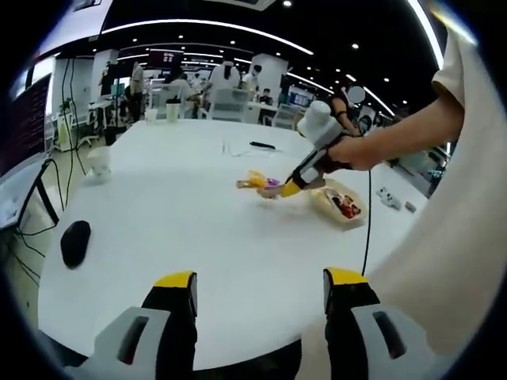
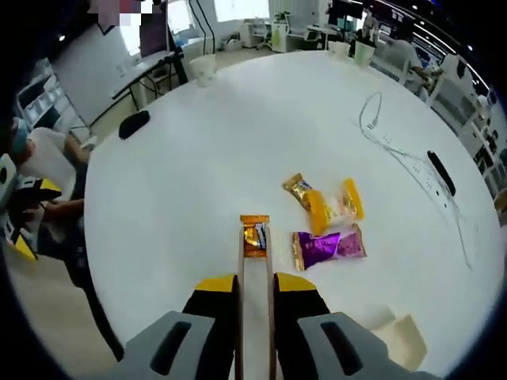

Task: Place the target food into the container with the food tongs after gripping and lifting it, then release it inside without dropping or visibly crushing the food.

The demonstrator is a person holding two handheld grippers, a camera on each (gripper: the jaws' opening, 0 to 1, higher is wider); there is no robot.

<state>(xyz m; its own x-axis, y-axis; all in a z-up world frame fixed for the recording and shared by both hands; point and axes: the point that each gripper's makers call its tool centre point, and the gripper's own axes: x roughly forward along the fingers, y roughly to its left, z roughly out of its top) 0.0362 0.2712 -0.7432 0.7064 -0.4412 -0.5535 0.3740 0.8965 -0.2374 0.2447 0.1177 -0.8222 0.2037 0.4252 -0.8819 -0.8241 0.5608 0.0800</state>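
Wood-coloured tongs [image 2: 254, 293]: clamped between the right gripper [image 2: 255, 286] jaws, which are squeezed close on the two arms; tips reach the orange-brown wrapped snack [image 2: 254, 235].
Target food: that snack, I judge; flat on the white table [image 2: 182, 158], its near half between the tong tips, not lifted.
Long axis: runs along the tongs, away from the gripper, which suits a pinch across its narrow sides.
Other snacks: gold, yellow [image 2: 337, 206] and purple [image 2: 327, 247] packets lie just beside, to the right, apart from the tips.
Container [image 1: 341, 204]: near the packets in the left gripper view, food already inside.
Left gripper [image 1: 261, 286]: jaws wide apart, holding nothing, held back over the table edge, probably to keep clear.
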